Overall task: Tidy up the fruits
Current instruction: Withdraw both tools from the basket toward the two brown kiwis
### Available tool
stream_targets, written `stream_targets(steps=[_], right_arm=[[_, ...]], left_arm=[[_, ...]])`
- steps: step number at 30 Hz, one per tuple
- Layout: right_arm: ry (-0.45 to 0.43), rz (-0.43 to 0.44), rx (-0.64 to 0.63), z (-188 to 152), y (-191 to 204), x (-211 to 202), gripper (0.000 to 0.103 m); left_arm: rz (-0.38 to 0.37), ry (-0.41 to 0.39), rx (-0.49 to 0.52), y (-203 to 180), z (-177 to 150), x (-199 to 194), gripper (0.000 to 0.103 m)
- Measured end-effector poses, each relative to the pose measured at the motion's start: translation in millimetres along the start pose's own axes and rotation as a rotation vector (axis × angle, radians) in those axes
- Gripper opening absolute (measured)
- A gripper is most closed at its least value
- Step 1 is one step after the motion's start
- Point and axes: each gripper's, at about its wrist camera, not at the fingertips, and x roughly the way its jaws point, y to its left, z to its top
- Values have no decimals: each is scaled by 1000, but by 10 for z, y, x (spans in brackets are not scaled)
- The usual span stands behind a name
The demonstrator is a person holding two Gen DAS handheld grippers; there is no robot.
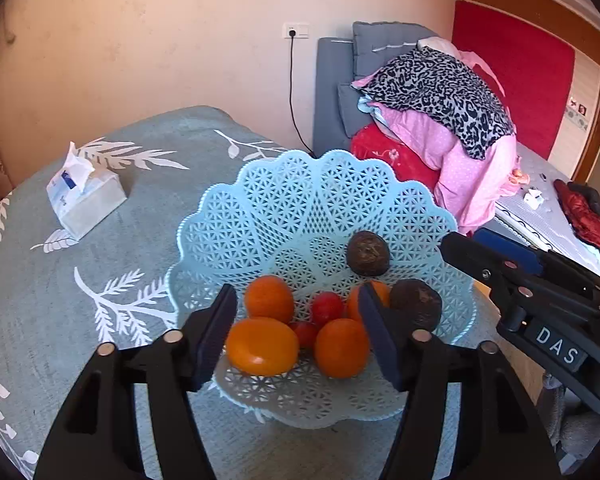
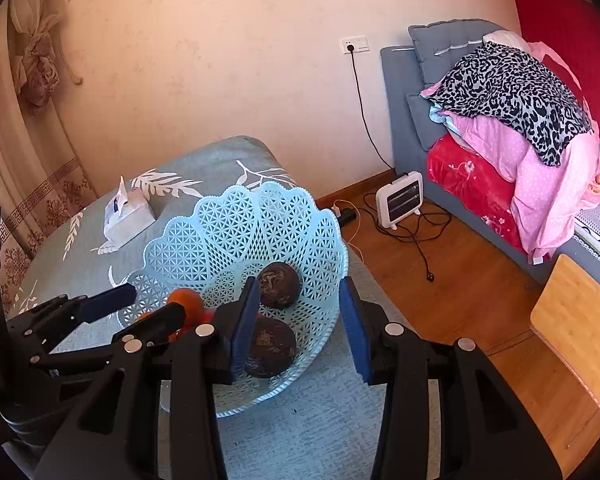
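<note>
Both my grippers hang over a lace-pattern fruit basket on the blue leaf-print table.

My left gripper [image 1: 295, 332], jaws wide and empty, hovers above oranges [image 1: 262, 345] and small red fruits [image 1: 326, 306] heaped in the near part of the basket [image 1: 300, 208]; rightward, two dark brown fruits [image 1: 367, 253] lie inside, and my right gripper [image 2: 300, 328] gapes empty beside the rim. Sorting looks nearly done; next I judge whether anything needs shifting.

The left gripper [image 2: 147, 306] hides all but 1 orange [image 2: 187, 305].
</note>
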Motion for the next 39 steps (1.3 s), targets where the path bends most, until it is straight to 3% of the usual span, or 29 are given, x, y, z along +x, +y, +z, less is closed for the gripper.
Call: stream_targets(steps=[4, 9, 22, 26, 39], right_arm=[[-3, 0, -8, -5, 35, -17, 42], [-9, 1, -23, -4, 85, -46, 42], [-24, 1, -66, -33, 227, -140, 43], [-34, 0, -80, -53, 285, -173, 55], [-45, 16, -159, -134, 577, -264, 55]], left_arm=[[49, -25, -8, 52, 4, -54, 85], [141, -89, 18, 92, 0, -160, 93], [231, -108, -28, 304, -103, -336, 98], [233, -111, -44, 369, -153, -412, 98], [273, -123, -89, 658, -346, -682, 98]])
